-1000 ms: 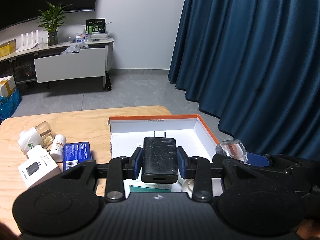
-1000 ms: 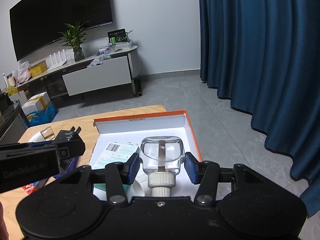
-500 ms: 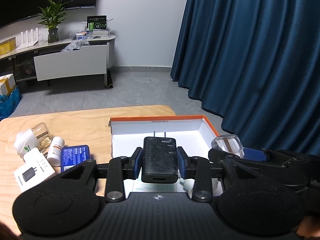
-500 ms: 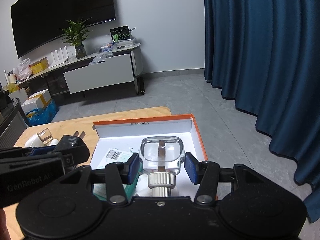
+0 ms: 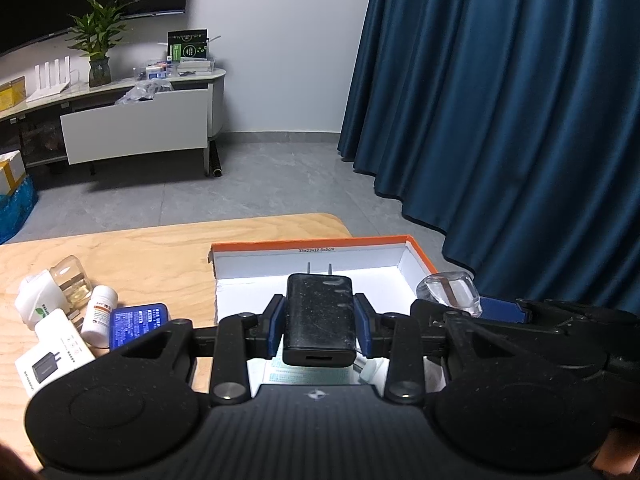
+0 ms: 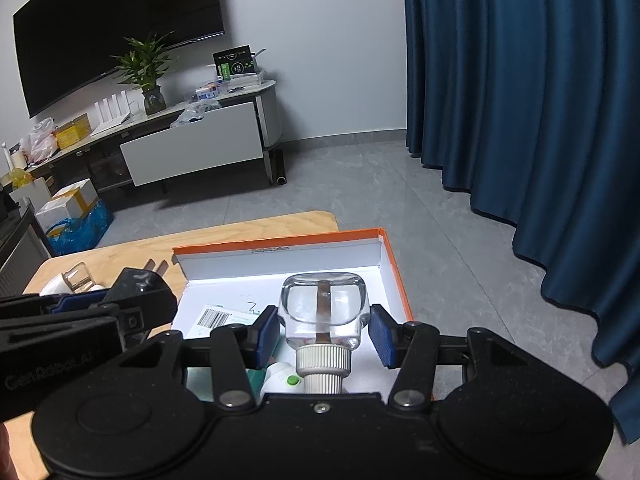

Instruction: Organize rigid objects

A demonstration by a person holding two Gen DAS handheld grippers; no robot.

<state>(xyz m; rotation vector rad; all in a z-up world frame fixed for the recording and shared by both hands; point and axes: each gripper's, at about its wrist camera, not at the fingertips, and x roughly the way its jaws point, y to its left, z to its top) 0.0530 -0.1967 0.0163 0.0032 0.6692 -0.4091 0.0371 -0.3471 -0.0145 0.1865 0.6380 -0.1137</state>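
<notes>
My left gripper (image 5: 319,322) is shut on a black charger plug (image 5: 319,316), prongs pointing away, held over the near part of the orange-rimmed white box (image 5: 312,245). My right gripper (image 6: 323,332) is shut on a clear glass bottle (image 6: 323,308) with a white ribbed cap, held above the same box (image 6: 280,240). In the left wrist view the bottle (image 5: 448,292) and the right gripper show at the right. The charger (image 6: 140,292) in the left gripper shows at the left of the right wrist view.
Inside the box lie a teal and white packet with a barcode (image 6: 218,318) and a white item with a green dot (image 6: 286,378). On the wooden table (image 5: 160,252), left of the box, are a white charger carton (image 5: 52,360), a small pill bottle (image 5: 100,314), a blue packet (image 5: 138,322) and a glass refill (image 5: 72,284).
Both grippers have drifted a little forward over the box, side by side, each keeping its load. The things on the table now sit further left in the left wrist view.
</notes>
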